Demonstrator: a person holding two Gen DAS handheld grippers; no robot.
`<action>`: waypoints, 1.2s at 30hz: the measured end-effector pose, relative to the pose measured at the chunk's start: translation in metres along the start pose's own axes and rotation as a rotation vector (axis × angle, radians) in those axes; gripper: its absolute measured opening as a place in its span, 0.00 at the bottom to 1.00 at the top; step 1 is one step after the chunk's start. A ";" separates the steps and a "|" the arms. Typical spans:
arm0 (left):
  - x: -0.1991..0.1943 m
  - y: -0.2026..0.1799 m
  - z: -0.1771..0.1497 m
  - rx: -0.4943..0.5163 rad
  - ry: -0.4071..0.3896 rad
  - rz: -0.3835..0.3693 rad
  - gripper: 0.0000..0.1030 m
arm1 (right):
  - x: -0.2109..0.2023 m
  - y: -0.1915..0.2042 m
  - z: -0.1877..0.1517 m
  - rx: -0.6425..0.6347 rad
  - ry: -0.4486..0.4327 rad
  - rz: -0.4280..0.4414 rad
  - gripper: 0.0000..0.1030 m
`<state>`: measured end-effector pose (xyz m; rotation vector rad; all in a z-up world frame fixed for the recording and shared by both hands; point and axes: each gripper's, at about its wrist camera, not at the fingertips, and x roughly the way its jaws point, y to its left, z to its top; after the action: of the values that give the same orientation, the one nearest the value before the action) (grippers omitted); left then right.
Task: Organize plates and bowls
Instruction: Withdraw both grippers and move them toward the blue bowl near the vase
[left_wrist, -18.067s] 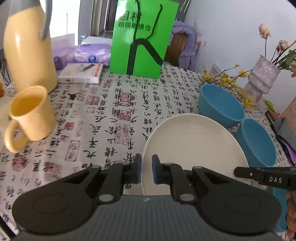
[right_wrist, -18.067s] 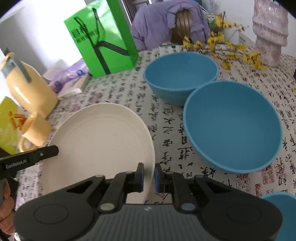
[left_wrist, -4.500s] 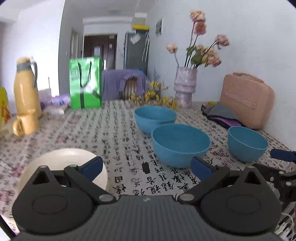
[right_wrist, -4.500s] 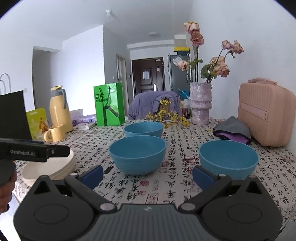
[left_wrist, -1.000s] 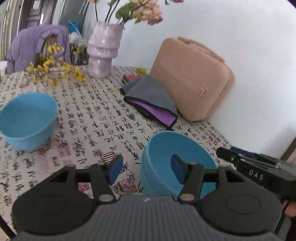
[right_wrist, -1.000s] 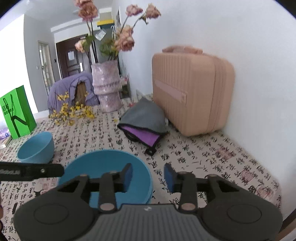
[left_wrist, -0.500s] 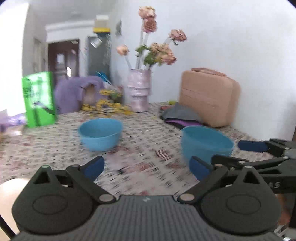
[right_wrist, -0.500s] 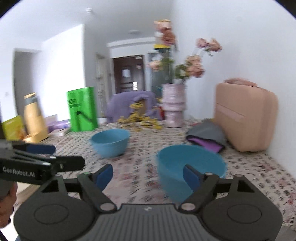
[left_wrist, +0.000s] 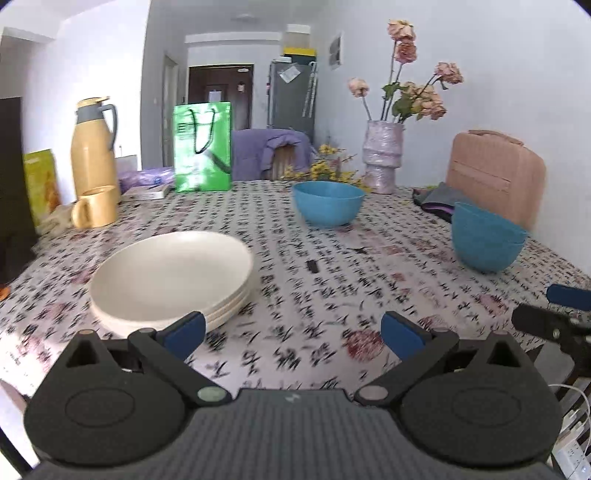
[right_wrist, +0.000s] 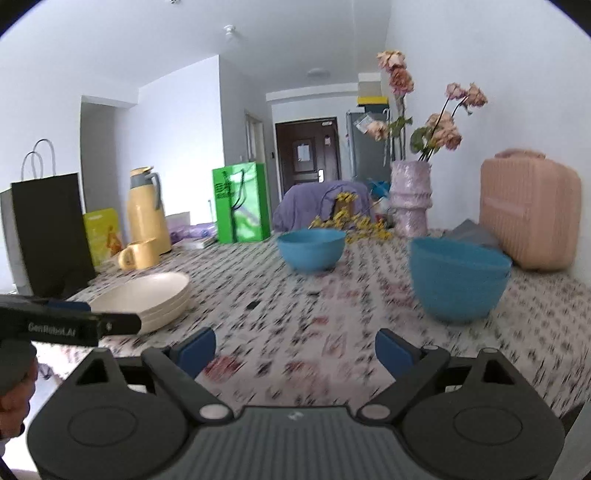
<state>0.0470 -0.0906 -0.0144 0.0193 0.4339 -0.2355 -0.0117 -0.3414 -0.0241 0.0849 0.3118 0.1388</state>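
A stack of cream plates (left_wrist: 173, 273) sits on the patterned tablecloth at the near left; it also shows in the right wrist view (right_wrist: 147, 299). Two nested blue bowls (left_wrist: 485, 240) stand at the right, also in the right wrist view (right_wrist: 460, 277). A single blue bowl (left_wrist: 327, 203) stands farther back in the middle, also in the right wrist view (right_wrist: 312, 249). My left gripper (left_wrist: 291, 332) is open and empty, low over the table's near edge. My right gripper (right_wrist: 293, 349) is open and empty, in front of the nested bowls.
A yellow mug (left_wrist: 96, 212) and yellow thermos (left_wrist: 94, 147) stand at back left beside a green bag (left_wrist: 203, 147). A vase of flowers (left_wrist: 382, 162) and a pink case (left_wrist: 495, 177) stand at back right. A black bag (right_wrist: 48, 236) stands at the left edge.
Both grippers have drawn back from the nested blue bowls and opened wide. The left view has swung left, so the plate stack is in sight.
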 end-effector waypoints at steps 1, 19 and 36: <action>-0.001 0.001 -0.001 0.000 0.001 0.003 1.00 | 0.000 0.002 -0.002 0.001 0.007 0.006 0.91; 0.005 0.001 -0.003 -0.005 0.022 -0.001 1.00 | 0.012 0.001 -0.005 -0.001 0.041 -0.009 0.93; 0.055 -0.007 0.037 0.051 -0.013 -0.014 1.00 | 0.054 -0.012 0.016 -0.016 0.026 -0.052 0.93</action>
<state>0.1089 -0.1116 -0.0034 0.0644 0.4148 -0.2602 0.0457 -0.3461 -0.0268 0.0590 0.3387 0.0907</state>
